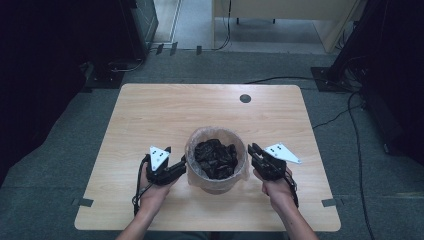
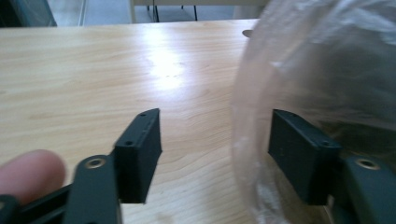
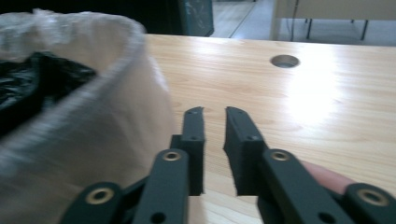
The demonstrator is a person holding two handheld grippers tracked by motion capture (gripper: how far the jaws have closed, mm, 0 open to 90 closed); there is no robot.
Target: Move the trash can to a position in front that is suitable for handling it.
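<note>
A round bin [image 1: 216, 183] lined with a clear plastic bag [image 2: 327, 70] stands at the table's front middle. Crumpled black material [image 1: 216, 157] fills it. My left gripper [image 1: 176, 154] sits at the bin's left side, open wide. In the left gripper view [image 2: 215, 116] the bag's film edge runs between the jaws, with the right jaw against the film. My right gripper [image 1: 254, 148] is just right of the bin; in the right gripper view [image 3: 214, 111] its jaws leave a narrow gap with nothing in it. The bag wall [image 3: 107, 140] lies beside its left jaw.
The wooden table [image 1: 165, 110] has a round cable hole [image 1: 245, 98] near its far edge. Bare wood stretches behind and to both sides of the bin. Cables [image 1: 357, 150] trail across the grey floor on the right, and dark equipment stands at the left.
</note>
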